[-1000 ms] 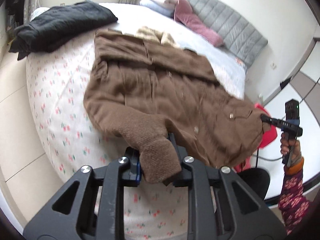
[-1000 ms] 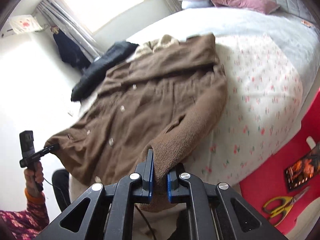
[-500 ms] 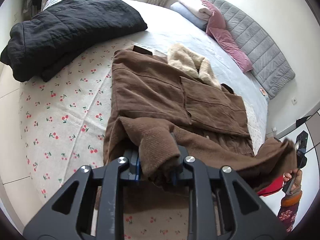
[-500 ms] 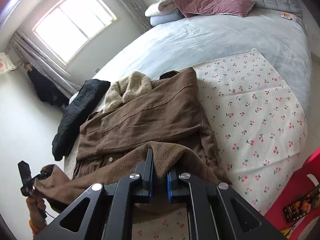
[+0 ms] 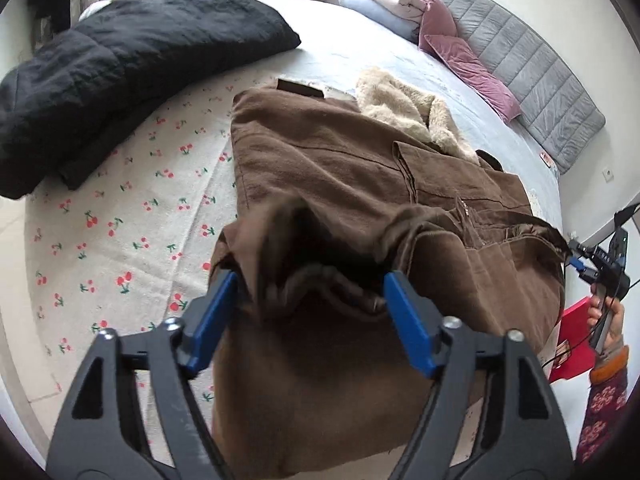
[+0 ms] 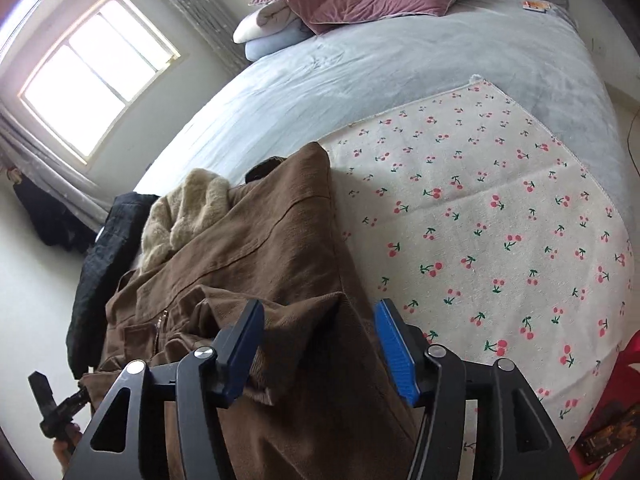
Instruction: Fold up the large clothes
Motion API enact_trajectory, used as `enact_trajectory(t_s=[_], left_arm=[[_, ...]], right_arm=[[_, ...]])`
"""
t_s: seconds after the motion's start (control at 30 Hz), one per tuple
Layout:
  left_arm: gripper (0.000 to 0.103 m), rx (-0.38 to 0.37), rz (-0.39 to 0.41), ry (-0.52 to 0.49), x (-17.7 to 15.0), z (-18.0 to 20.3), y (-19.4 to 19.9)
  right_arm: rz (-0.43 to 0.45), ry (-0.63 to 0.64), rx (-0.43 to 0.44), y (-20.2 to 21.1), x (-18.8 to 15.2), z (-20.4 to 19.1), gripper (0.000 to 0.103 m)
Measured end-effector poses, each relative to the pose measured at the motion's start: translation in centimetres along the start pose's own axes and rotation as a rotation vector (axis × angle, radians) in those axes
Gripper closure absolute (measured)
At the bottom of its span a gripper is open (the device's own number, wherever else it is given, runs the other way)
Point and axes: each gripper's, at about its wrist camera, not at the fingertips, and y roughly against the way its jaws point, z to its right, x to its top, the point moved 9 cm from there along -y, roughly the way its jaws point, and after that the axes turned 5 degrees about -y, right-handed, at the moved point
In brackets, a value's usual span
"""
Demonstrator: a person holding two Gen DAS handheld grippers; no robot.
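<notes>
Brown coat [image 5: 328, 168] seen folded on cherry-print sheet [image 6: 500, 216]. L gripper [image 5: 308, 300] spread wide w/ sleeve cuff between, ungripped. R gripper [image 6: 320, 336] likewise spread, nothing held.

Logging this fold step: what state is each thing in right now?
Brown coat: lying on the bed, lower part folded up over itself.
Left gripper: open, sleeve cuff between its fingers.
Right gripper: open, over a coat fold.
Black jacket: bundled beside the coat.
Pink pillows: stacked by the headboard.
</notes>
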Motion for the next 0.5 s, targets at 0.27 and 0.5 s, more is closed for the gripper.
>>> enact_trajectory(t_s=[0.27,0.5], left_arm=[[0.014,0.117,0.034,-0.278,0.2,-1.3,1.3],[0.024,0.045,-0.07,-0.307,1.8,-2.7,-4.2]], right_arm=[[0.097,0.284,-0.068,3.2,-0.3,-2.1,0.024],[0.028,0.489,-0.147,-2.2,-1.5,-3.8,0.023]])
